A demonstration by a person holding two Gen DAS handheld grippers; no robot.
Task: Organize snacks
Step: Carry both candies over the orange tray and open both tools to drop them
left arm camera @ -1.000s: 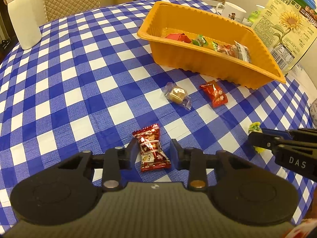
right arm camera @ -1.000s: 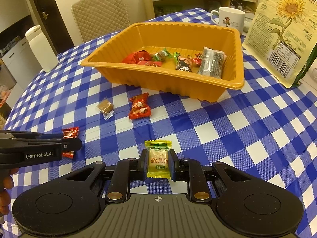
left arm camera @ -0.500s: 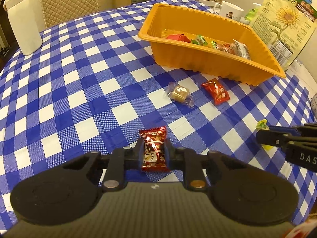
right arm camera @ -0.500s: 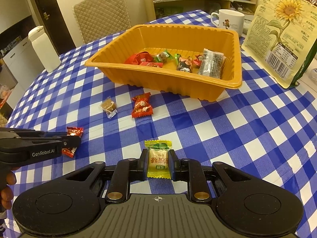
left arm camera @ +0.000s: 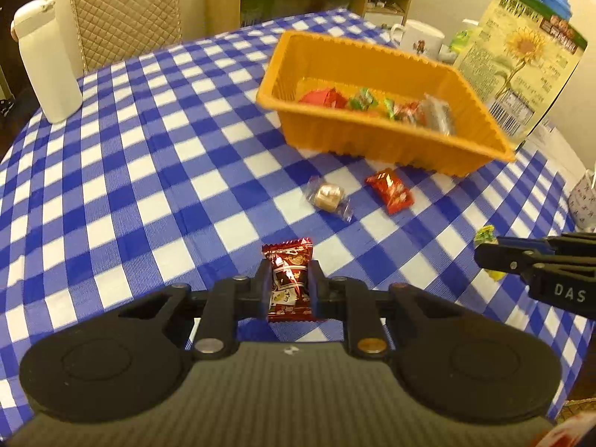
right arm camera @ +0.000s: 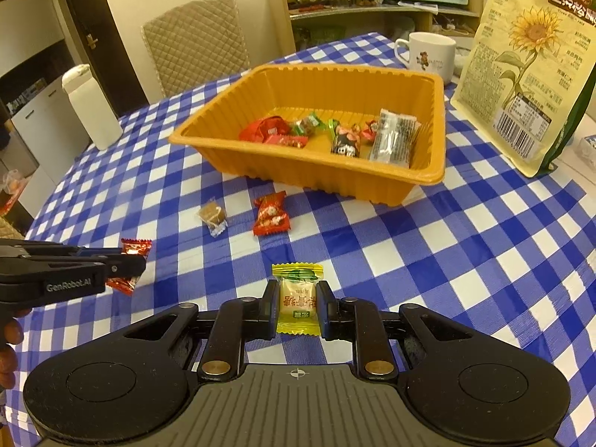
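Observation:
My left gripper [left arm camera: 289, 271] is shut on a dark red candy packet [left arm camera: 288, 279] and holds it above the checked tablecloth; it also shows in the right wrist view [right arm camera: 128, 264]. My right gripper [right arm camera: 297, 292] is shut on a yellow candy packet [right arm camera: 297, 300], also lifted; it shows at the right of the left wrist view [left arm camera: 488, 251]. The orange tray [right arm camera: 298, 171] [left arm camera: 372, 141] stands ahead with several wrapped snacks inside. A clear-wrapped brown candy [right arm camera: 212, 214] [left arm camera: 327, 195] and a red packet [right arm camera: 271, 214] [left arm camera: 389, 190] lie on the cloth in front of the tray.
A white bottle [left arm camera: 46, 63] [right arm camera: 91, 108] stands at the far left. A white mug [right arm camera: 428, 54] and a sunflower-seed bag [right arm camera: 529, 63] stand right of the tray. A quilted chair [right arm camera: 195, 48] and shelves are behind the table.
My left gripper closed on the dark red packet and lifted it off the cloth. My right gripper kept its hold on the yellow packet and rose a little.

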